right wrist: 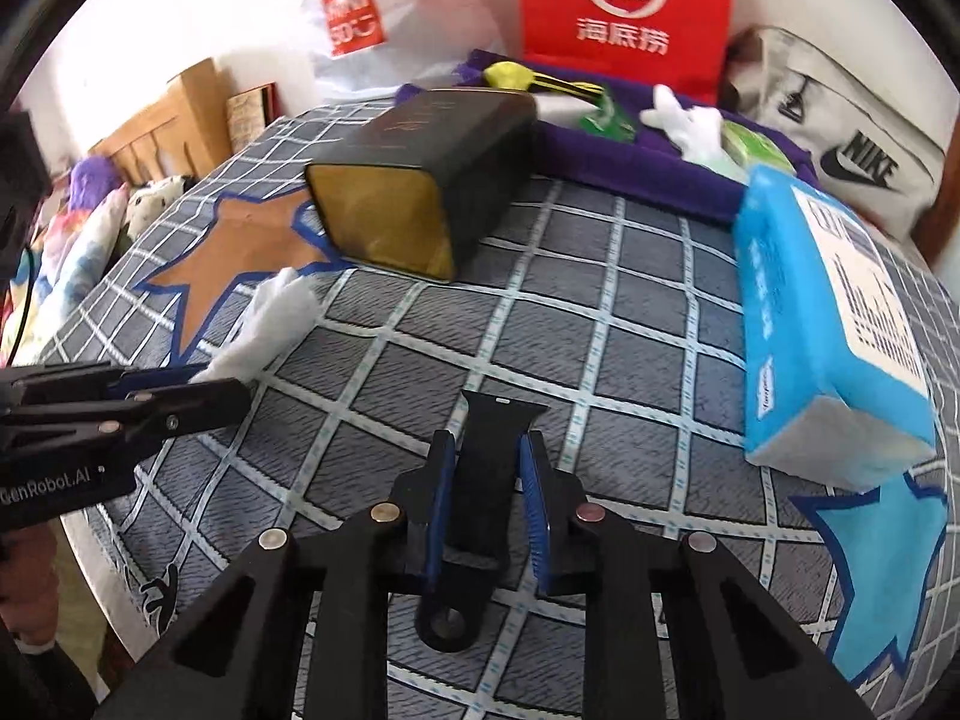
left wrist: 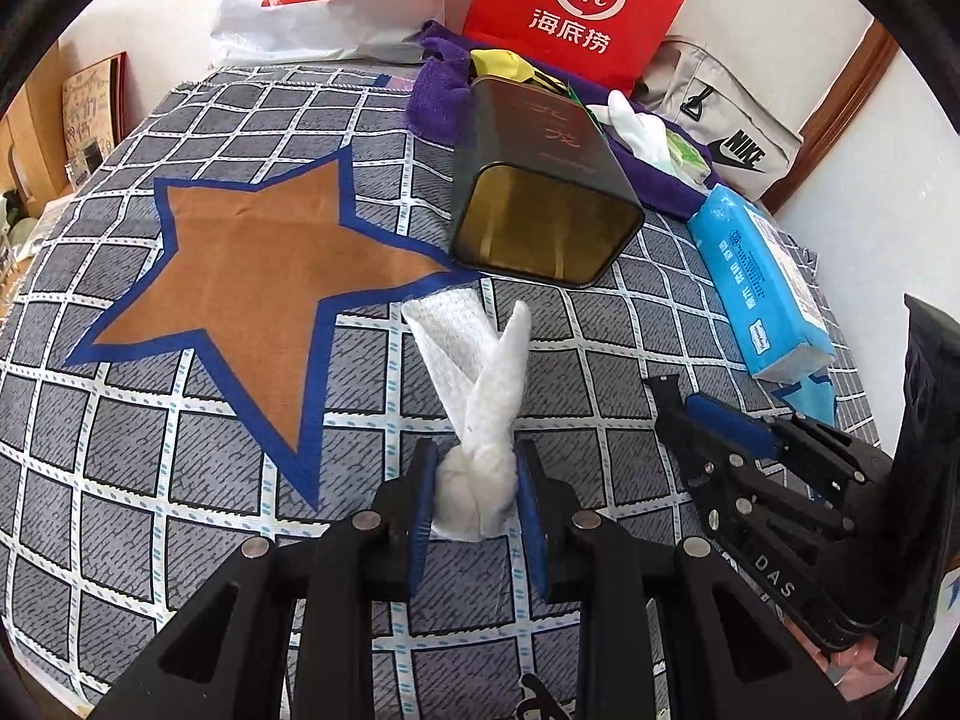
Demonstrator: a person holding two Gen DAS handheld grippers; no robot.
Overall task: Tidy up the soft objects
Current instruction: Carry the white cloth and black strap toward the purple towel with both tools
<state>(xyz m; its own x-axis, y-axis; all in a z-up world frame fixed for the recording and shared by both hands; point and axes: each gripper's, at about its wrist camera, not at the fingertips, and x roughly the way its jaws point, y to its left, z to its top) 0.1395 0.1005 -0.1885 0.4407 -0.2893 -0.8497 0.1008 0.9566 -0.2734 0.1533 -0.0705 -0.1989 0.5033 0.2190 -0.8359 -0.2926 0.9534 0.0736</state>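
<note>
My left gripper [left wrist: 477,456] is shut on the knot of a white knotted cloth [left wrist: 480,408], whose two tails stick up toward the tin. The same cloth [right wrist: 270,312] shows beyond the left gripper [right wrist: 198,387] in the right wrist view. A dark tin box [left wrist: 540,192] lies on its side on the checked bed sheet [left wrist: 180,450], its open gold end facing me. My right gripper [right wrist: 487,444] is shut on a flat black strap [right wrist: 489,420] with a ring at its near end. The right gripper [left wrist: 678,405] sits right of the cloth, low over the sheet.
A blue tissue pack [right wrist: 828,312] lies at the right. Behind the tin a purple towel [right wrist: 660,168] carries a white glove-like cloth [right wrist: 690,120] and small green and yellow packs. A red bag [right wrist: 624,6], white bag [left wrist: 312,0] and grey Nike bag [left wrist: 720,120] line the wall.
</note>
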